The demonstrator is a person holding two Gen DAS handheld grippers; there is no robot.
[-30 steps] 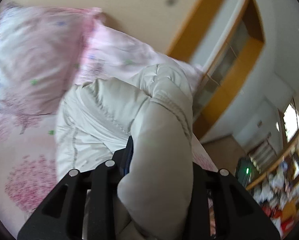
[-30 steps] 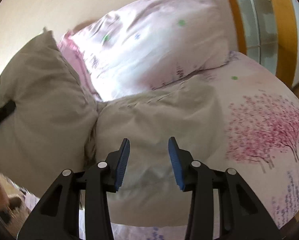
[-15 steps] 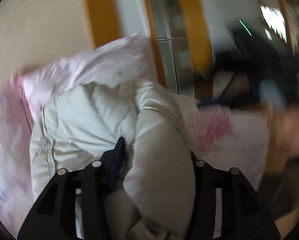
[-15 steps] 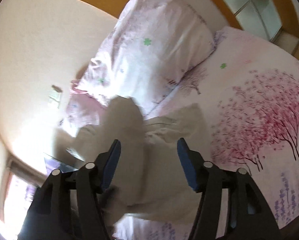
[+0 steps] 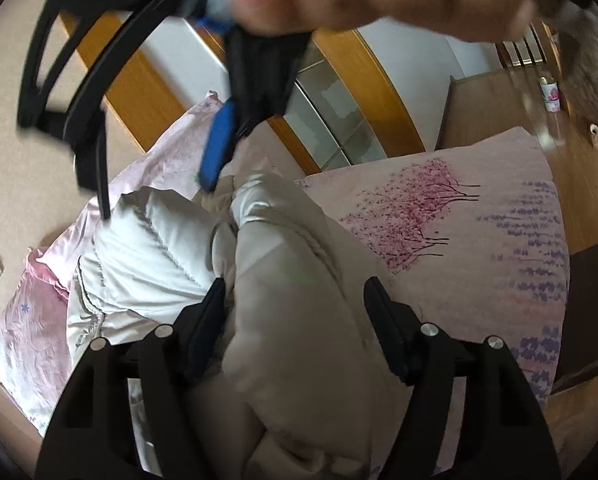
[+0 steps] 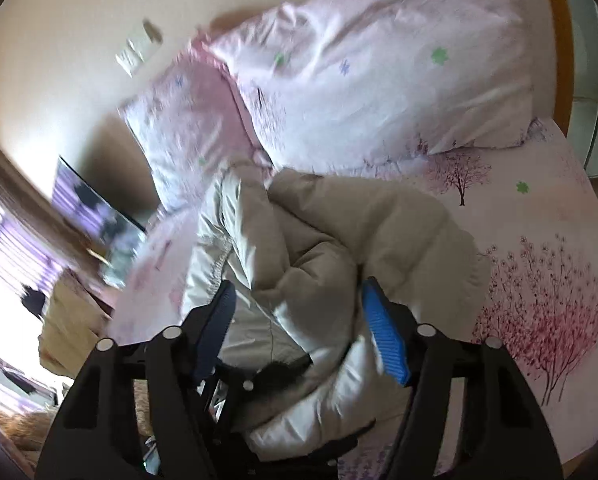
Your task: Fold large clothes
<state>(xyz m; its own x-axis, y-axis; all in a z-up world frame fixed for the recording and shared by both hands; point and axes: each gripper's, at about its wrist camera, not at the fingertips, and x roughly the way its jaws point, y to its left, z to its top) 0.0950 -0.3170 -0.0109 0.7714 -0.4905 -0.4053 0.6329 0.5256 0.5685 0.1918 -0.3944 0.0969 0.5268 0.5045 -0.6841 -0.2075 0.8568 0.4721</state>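
A puffy beige-and-white padded jacket [image 5: 299,280] lies bunched on the bed. My left gripper [image 5: 295,320] is shut on a thick fold of it, which fills the gap between the jaws. My right gripper [image 6: 299,320] is open, its blue pads [image 6: 383,336] wide apart, straddling the jacket [image 6: 339,236] from above. The right gripper [image 5: 159,152] also shows blurred at the top of the left wrist view, held by a hand, just above the jacket. The left gripper's black body [image 6: 267,384] shows under the jacket in the right wrist view.
The bed sheet [image 5: 479,232] is pink with tree prints. Pink pillows [image 6: 359,80] lie against the wall behind the jacket. A wooden headboard [image 5: 351,60] and a wooden floor [image 5: 571,168] flank the bed. A dark screen [image 6: 87,204] stands at the left.
The right gripper has swung over the jacket and now straddles it, jaws wider apart. The left gripper has kept hold of the fold while turning toward the headboard side.
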